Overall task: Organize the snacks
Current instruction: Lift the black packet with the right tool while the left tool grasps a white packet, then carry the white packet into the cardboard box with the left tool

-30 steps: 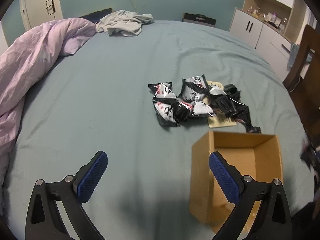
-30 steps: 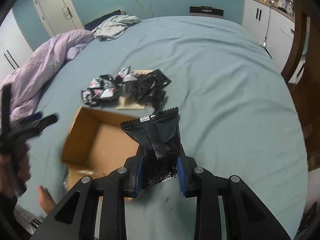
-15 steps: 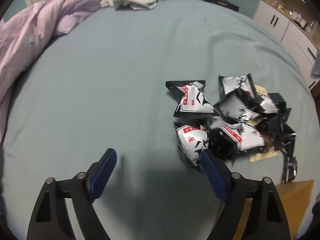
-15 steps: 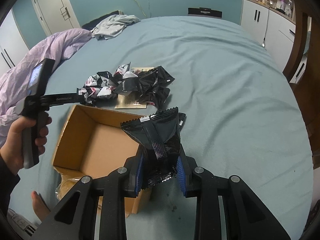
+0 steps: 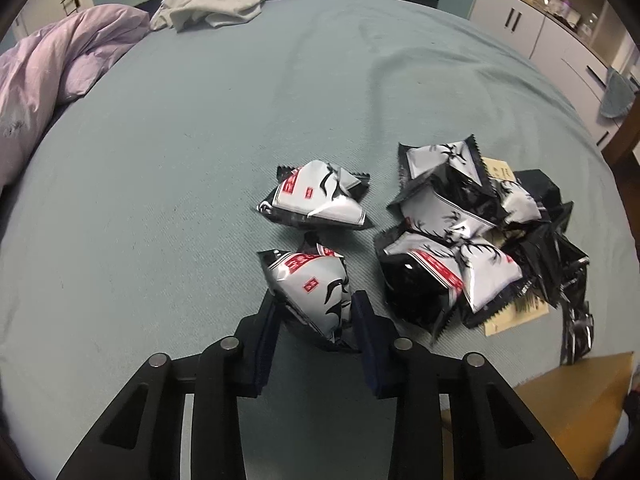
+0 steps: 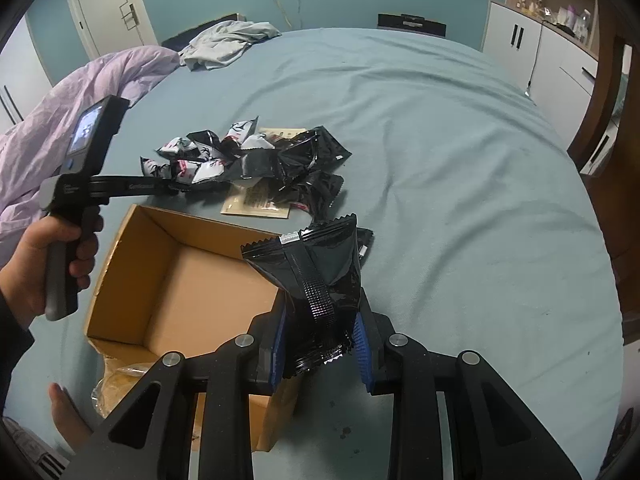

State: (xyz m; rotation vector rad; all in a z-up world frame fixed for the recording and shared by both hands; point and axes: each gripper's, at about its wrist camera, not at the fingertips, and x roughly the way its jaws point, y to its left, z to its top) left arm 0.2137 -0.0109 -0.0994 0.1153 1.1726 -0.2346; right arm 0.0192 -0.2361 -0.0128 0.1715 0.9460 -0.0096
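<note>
A pile of black and white snack packets (image 5: 472,240) lies on the teal bed; it also shows in the right wrist view (image 6: 256,160). My left gripper (image 5: 316,312) is shut on a white packet with red labels (image 5: 316,292) at the pile's near left edge. My right gripper (image 6: 320,332) is shut on a black snack packet (image 6: 316,276) and holds it upright, just right of the open cardboard box (image 6: 132,280). The box corner shows in the left wrist view (image 5: 576,404). The left gripper's handle (image 6: 80,184) and the hand holding it show beyond the box.
A lilac duvet (image 5: 52,68) lies bunched at the left and grey clothing (image 5: 224,4) at the far end. White cabinets (image 6: 548,52) and a wooden chair (image 6: 616,184) stand to the right. A beige sheet (image 6: 260,200) lies under the pile.
My left gripper moved forward to the pile and closed on the white packet. My right gripper kept hold of the black packet and stayed by the box.
</note>
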